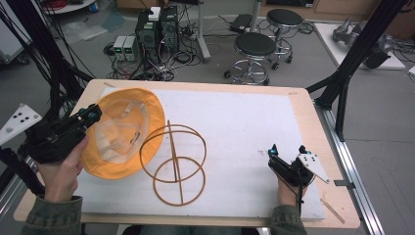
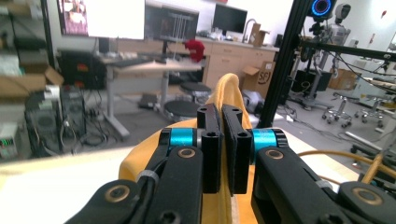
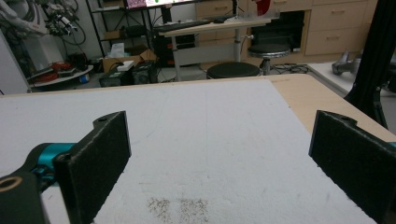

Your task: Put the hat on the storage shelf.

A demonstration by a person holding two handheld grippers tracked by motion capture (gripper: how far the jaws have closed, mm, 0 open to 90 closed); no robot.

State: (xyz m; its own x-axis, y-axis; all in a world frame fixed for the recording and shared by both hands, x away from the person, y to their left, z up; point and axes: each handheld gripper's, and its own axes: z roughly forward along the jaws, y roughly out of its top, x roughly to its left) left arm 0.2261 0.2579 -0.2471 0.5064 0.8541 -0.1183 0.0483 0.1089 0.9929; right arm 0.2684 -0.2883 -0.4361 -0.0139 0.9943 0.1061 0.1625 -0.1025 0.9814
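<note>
White foam board [image 1: 244, 127] covers the wooden table [image 1: 313, 127] in the high view, where the left gripper [image 1: 90, 113] pinches the brim of a yellow bucket hat [image 1: 142, 105], holding it tilted above the board's left end. Just beside the hat stands a wire hat stand [image 1: 173, 161], its rings touching the brim's lower edge. The right gripper [image 1: 288, 152] rests well apart, near the right edge.

Left gripper view: jaws clamped on the hat's [image 2: 229, 93] yellow fabric, with the stand [image 2: 369, 163] at right.

Right gripper view: jaws spread wide over bare board [image 3: 210, 140], holding nothing.
</note>
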